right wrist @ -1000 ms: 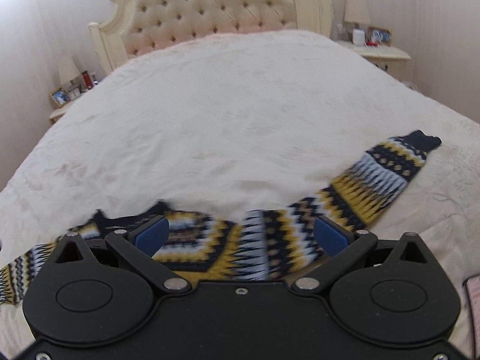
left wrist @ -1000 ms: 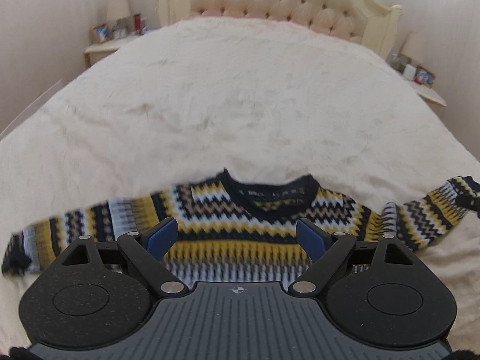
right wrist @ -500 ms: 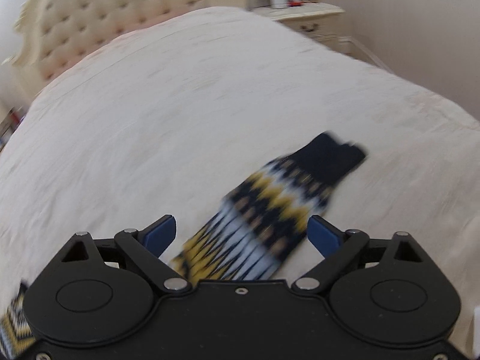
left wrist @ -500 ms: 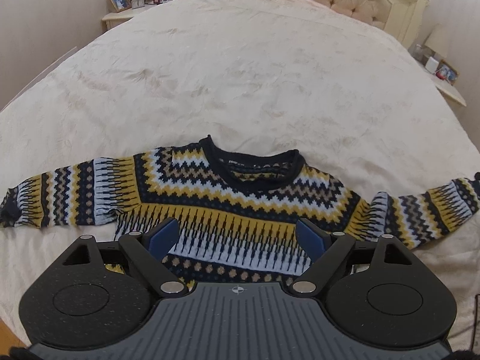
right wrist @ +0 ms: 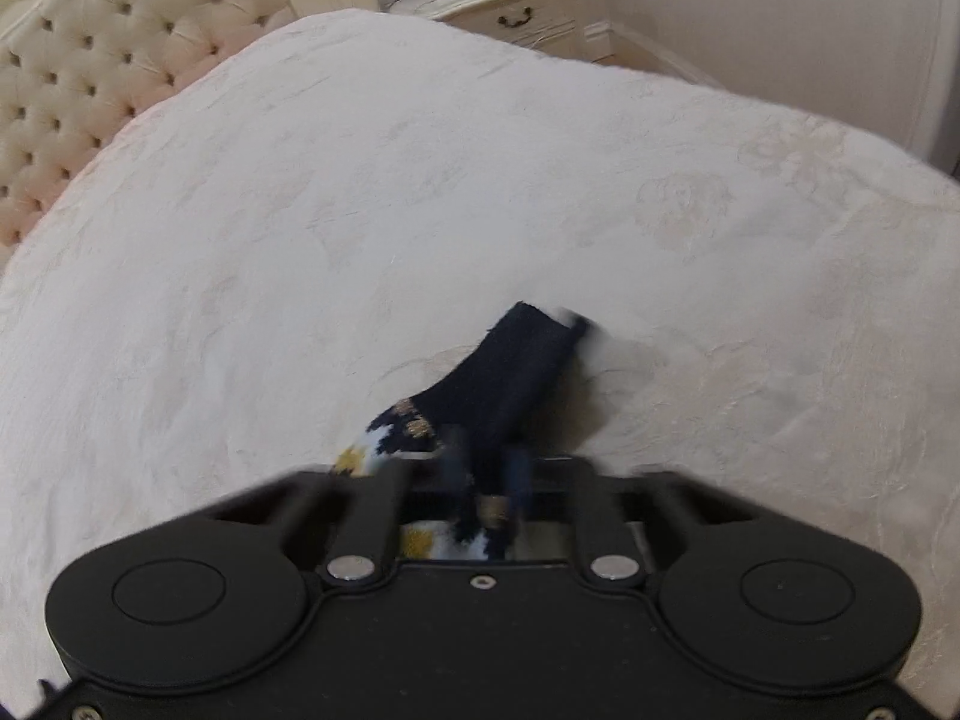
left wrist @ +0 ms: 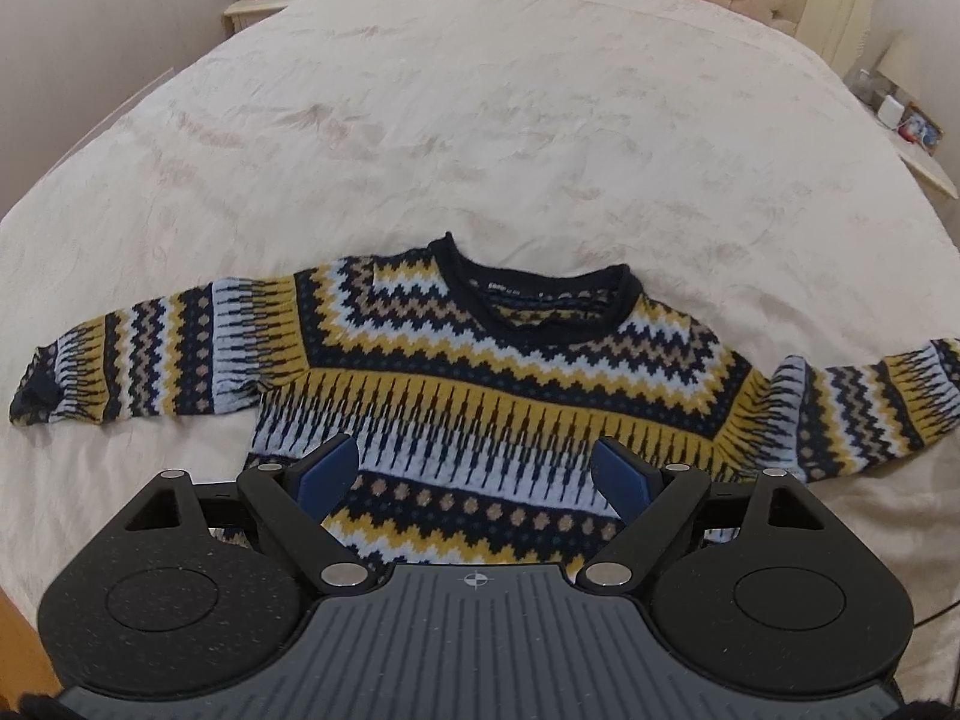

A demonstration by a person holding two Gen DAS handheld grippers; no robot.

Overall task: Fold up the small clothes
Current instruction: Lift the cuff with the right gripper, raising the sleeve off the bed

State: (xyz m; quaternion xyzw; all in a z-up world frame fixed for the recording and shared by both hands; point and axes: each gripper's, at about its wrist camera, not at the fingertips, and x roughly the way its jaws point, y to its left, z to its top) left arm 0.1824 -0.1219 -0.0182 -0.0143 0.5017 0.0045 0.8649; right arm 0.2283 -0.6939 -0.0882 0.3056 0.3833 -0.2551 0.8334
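Right wrist view: right tongs (right wrist: 487,471), wide 0.5 s ago, now pinch sweater (left wrist: 480,378) cuff (right wrist: 516,360); left tongs (left wrist: 474,468) wide, idle; sleeve fold-in likely next.

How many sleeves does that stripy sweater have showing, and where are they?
2. The left sleeve lies flat, stretched leftward on the bed; the right sleeve stretches rightward, its dark cuff pinched in the right gripper.

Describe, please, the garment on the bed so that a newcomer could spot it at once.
Start at the cream bed with the tufted headboard. Spread flat on its cover lies a knitted sweater, sleeves stretched out to both sides. It is the only patterned thing there: zigzag bands of navy, mustard and pale blue with a dark rolled collar.
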